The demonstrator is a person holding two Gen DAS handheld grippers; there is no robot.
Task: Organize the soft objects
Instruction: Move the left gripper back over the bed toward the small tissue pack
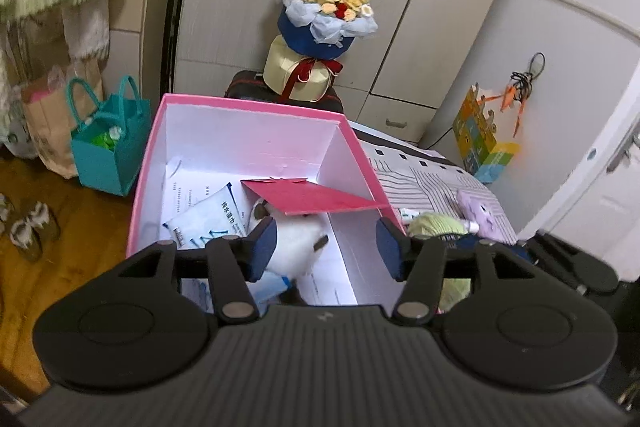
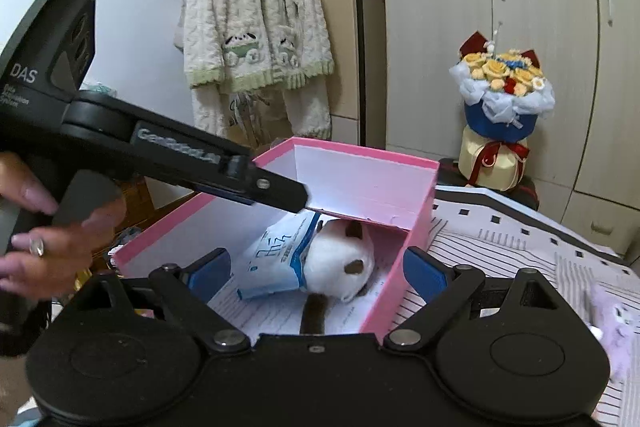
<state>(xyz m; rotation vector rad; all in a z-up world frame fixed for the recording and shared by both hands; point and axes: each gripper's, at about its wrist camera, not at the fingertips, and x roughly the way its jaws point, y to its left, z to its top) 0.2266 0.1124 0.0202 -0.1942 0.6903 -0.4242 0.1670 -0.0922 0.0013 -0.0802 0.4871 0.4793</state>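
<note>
Pink box (image 1: 149, 163): cardboard, matt, smooth white inner walls. Plush toy (image 2: 340, 259): white fuzzy pile, brown patches. Wipes packet (image 2: 276, 259): glossy plastic film, creased. Left gripper (image 1: 326, 247): matt black plastic, blue rubbery pads (image 1: 264, 247), bright metal pivot pins. Bedsheet (image 2: 520, 247): striped woven cloth. Floor (image 1: 80, 227): glossy wood. Hanging cardigan (image 2: 256, 27): rough chunky knit.

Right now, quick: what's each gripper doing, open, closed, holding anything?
Left gripper: open, holding nothing, above the pink box.
Right gripper: open, holding nothing, over the white plush toy.
</note>
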